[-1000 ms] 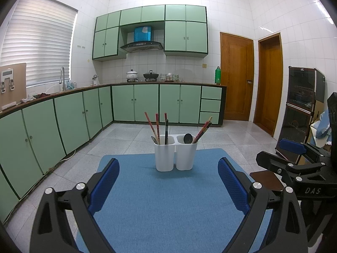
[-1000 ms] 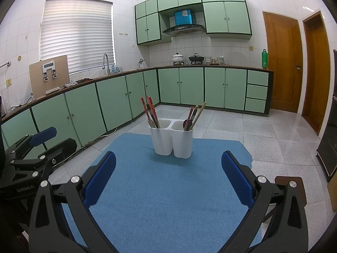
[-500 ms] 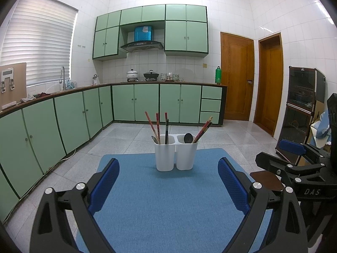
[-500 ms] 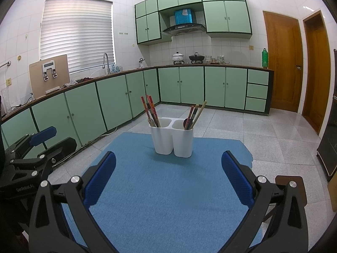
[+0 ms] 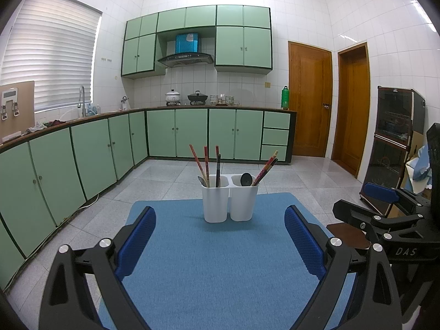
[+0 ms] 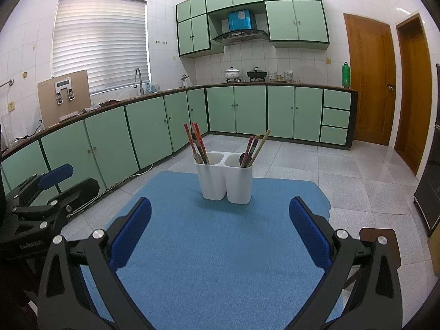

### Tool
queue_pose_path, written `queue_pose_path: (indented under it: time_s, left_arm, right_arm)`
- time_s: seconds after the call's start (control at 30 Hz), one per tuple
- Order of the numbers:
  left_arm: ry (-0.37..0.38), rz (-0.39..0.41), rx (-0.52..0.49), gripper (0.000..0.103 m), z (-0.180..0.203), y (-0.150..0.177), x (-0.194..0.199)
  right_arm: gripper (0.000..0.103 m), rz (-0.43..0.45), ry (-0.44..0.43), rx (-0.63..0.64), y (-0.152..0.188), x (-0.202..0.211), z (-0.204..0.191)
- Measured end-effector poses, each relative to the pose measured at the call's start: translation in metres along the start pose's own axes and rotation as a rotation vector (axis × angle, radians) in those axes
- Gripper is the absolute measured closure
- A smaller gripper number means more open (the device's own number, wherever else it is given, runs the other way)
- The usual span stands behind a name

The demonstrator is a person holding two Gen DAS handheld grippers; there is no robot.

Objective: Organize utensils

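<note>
While both claws, left claw (image 5: pixel 220 243) and right claw (image 6: pixel 220 232), are spread empty, the thin stiff red chopsticks (image 5: pixel 205 165) in the white plastic double holder (image 5: pixel 229 202) should be pinched near their tops.

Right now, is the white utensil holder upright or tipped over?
Upright. The white utensil holder stands flat on the blue mat, both compartments' openings facing up, chopsticks leaning inside.

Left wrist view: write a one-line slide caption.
Open left gripper faces a white two-compartment utensil holder on a blue mat.
</note>
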State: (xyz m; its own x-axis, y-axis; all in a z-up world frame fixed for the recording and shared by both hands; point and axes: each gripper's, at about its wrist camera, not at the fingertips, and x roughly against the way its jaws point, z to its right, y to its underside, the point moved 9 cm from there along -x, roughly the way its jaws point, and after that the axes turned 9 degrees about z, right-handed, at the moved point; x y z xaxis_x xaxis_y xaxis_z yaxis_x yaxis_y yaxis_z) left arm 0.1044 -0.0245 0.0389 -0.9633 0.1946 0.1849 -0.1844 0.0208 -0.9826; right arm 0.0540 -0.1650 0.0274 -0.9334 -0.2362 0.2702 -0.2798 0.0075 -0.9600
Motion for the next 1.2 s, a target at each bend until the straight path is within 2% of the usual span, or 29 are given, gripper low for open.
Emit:
queue_pose_path:
  time_s: [1.2]
  left_arm:
    - [-0.002,-0.011,0.011,0.01,0.0048,0.0028,-0.0002]
  right_arm:
    - [0.006,-0.009,0.002,-0.001,0.0074,-0.0011,0.0031]
